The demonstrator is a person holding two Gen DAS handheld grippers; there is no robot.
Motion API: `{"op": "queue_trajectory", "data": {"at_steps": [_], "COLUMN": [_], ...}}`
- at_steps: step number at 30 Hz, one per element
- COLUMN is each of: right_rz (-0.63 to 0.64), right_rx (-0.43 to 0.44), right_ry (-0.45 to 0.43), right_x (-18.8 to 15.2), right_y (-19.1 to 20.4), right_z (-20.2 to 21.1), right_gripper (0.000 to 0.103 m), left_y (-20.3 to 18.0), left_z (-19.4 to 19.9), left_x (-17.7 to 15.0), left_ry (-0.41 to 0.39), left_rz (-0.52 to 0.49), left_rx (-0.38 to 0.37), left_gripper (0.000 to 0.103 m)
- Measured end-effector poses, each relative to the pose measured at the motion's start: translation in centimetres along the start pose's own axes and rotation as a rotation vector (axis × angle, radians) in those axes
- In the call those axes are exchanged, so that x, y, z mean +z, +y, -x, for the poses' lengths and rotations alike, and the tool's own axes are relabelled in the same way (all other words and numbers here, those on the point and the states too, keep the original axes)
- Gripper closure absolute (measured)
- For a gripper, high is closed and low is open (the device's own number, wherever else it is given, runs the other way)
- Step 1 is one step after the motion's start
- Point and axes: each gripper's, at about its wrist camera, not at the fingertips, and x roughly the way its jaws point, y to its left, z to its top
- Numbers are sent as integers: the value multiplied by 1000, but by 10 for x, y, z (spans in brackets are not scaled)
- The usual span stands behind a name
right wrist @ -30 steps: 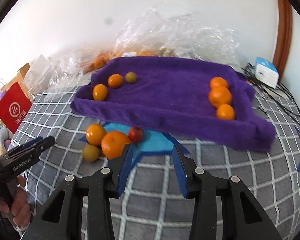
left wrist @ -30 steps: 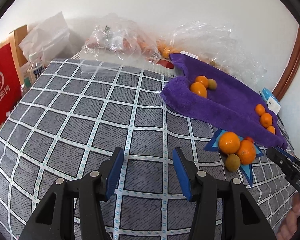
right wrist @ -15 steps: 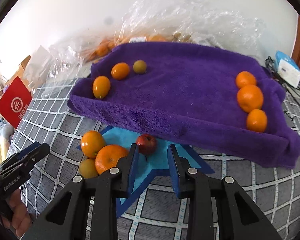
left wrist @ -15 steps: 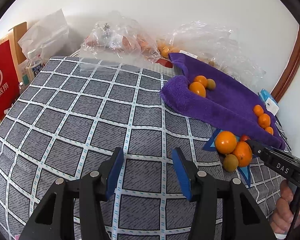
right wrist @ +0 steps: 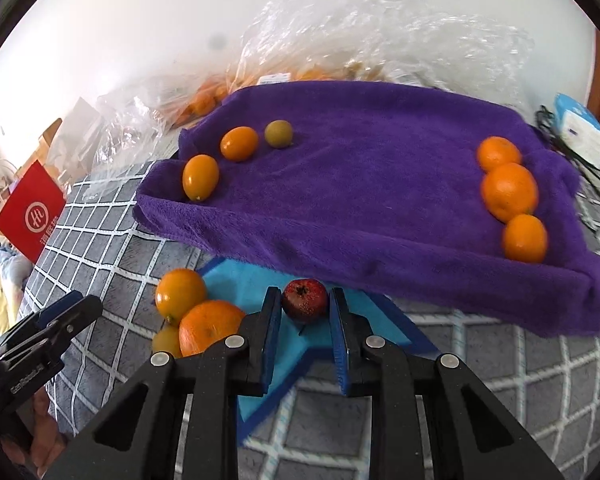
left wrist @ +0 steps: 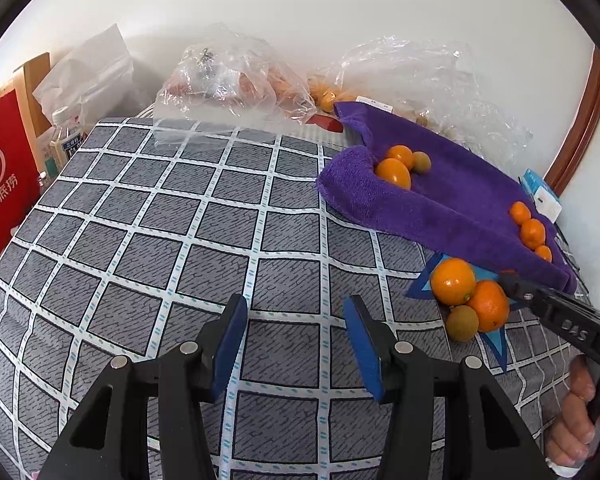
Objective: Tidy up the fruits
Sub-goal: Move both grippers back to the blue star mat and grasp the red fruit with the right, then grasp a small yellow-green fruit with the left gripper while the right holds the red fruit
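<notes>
Fruits: left wrist view, left gripper [left wrist: 294,334] jaws spread, empty, over checked surface [left wrist: 148,216]. Right wrist view, right gripper [right wrist: 305,312] jaws just closed, pinching red fruit [right wrist: 304,305] on blue star [right wrist: 256,280]. Grasp step judged done; lift onto purple towel [right wrist: 360,184] needed next.

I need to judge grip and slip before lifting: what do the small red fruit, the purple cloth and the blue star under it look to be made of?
Red fruit: a firm, glossy, finely speckled skin with a dried calyx on top, probably real.
Purple cloth: a plush, matte pile like microfibre or fleece, with soft rolled edges.
Blue star: flat, matte, sharp-edged, maybe felt or foam; I cannot tell which.
</notes>
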Motion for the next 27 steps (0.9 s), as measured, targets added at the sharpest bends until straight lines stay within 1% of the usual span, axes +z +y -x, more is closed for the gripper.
{"op": "queue_trajectory", "data": {"at_steps": [2, 4, 6, 8, 12, 14, 18, 21, 24, 27], "right_rz": [15, 46, 56, 40, -18, -25, -26, -32, -54, -68], "right_rx": [-52, -132, -209, -253, -264, -274, -275, -269, -258, -254], "right_ry": [-34, -71, -82, -78, -40, -47, -68, -63, -58, -61], "right_x": [-8, -18, -29, -38, -49, -53, -57, -57, -58, -58], "right_y": [-8, -19, -31, -43, -66, -72, -74, -75, -79, -80], "right_z": [16, 32, 40, 46, 47, 48, 49, 49, 48, 49], "right_gripper": [79, 79, 79, 79, 79, 79, 79, 79, 79, 79], "left_y": [-1, -2, -3, -3, -4, -4, -3, -2, -3, -2], "left_z": [0, 0, 0, -1, -2, -2, -1, -1, -1, 1], "left_x": [0, -1, -2, -1, -1, -1, -2, -3, -3, -4], "left_ry": [2, 5, 7, 10, 14, 15, 14, 18, 20, 12], "left_rz": [-7, -12, -20, -19, -28, -30, -19, -19, -25, -12], "left_rx": [-3, -1, -2, 0, 7, 8, 11, -3, 6, -7], "left_gripper": [51, 49, 43, 41, 39, 39, 38, 31, 31, 31]}}
